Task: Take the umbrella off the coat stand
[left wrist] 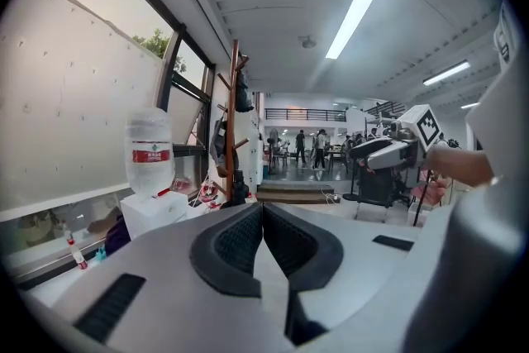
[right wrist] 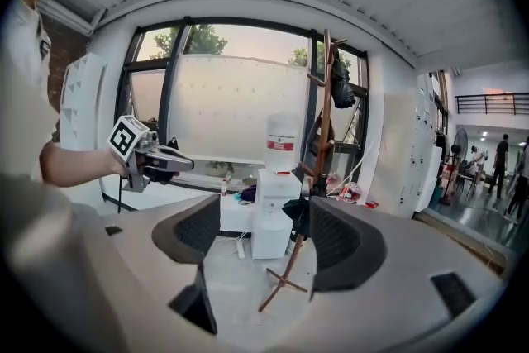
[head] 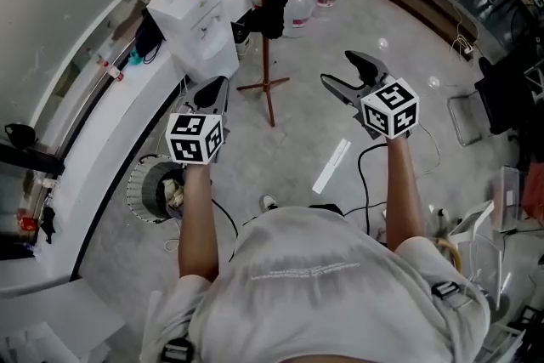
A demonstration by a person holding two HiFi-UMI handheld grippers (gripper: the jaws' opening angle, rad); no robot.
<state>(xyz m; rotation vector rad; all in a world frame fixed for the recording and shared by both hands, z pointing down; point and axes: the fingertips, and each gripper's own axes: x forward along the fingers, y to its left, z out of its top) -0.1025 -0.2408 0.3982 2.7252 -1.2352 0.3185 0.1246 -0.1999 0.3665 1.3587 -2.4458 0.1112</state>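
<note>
I noted left gripper (left wrist: pixel 263 207) fingers together, nothing between. Right gripper (right wrist: pixel 264 215) fingers apart, empty. Coat stand (right wrist: pixel 325 95) with black umbrella (right wrist: pixel 296 213) well ahead of fingertips.

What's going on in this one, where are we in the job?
A person faces a wooden coat stand with tongs in each hand. The left tongs are shut and empty; the right tongs are open and empty. Both point toward the stand but are well short of it. The dark umbrella hangs on the stand, untouched, next to a water dispenser.
</note>
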